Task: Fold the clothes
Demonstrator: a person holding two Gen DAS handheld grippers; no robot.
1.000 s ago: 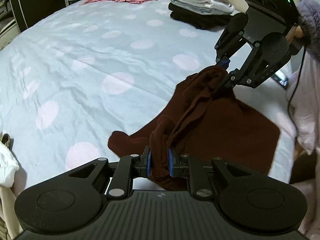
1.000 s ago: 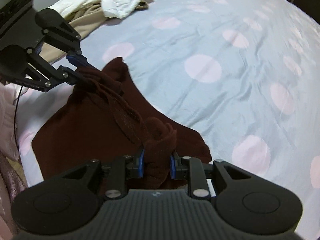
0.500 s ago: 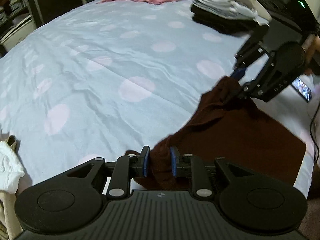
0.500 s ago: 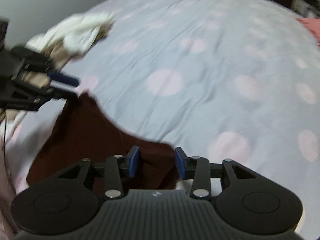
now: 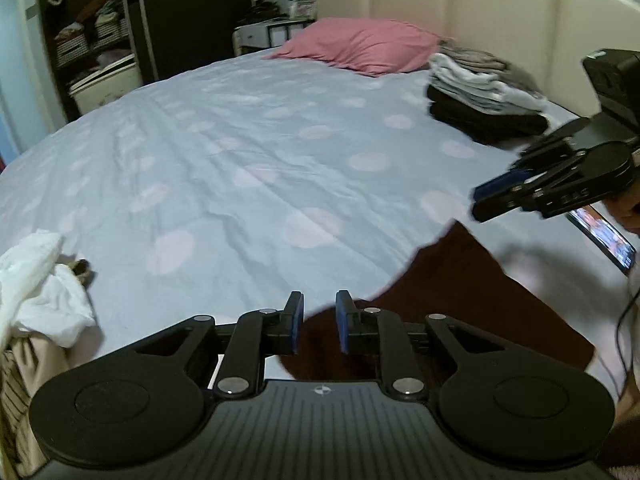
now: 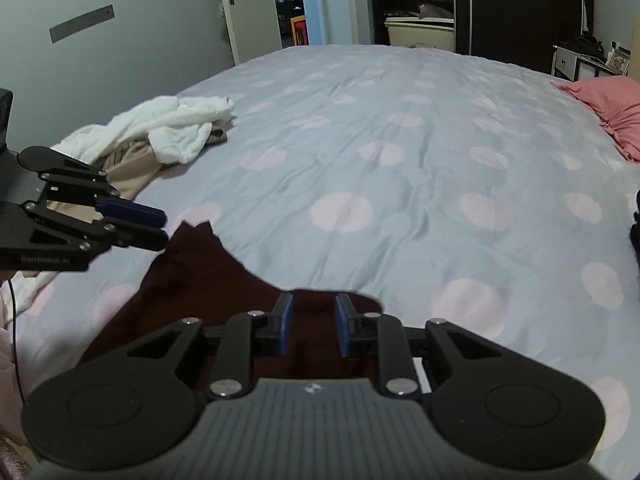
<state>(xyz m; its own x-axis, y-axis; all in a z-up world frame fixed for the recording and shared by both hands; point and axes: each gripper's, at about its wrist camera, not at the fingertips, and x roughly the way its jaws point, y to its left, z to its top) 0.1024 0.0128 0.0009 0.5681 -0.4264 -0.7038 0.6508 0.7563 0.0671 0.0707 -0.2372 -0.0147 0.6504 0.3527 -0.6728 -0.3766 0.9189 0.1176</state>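
Observation:
A dark brown garment (image 5: pixel 472 304) lies flat on the spotted blue bed, near its front edge; it also shows in the right wrist view (image 6: pixel 208 292). My left gripper (image 5: pixel 318 326) is open and empty, raised just above the garment's near left edge. My right gripper (image 6: pixel 310 326) is open and empty above the garment's other end. Each gripper shows in the other's view, the right gripper (image 5: pixel 480 200) and the left gripper (image 6: pixel 162 226), both clear of the cloth.
A stack of folded clothes (image 5: pixel 484 92) and a pink pillow (image 5: pixel 360 46) sit by the headboard. A heap of white and beige unfolded clothes (image 6: pixel 160 136) lies at the bed's other end. A lit phone (image 5: pixel 604 236) lies near the garment.
Both grippers opened and let go of the brown garment, which now lies flat. Both grippers have risen and tilted up from the bed.

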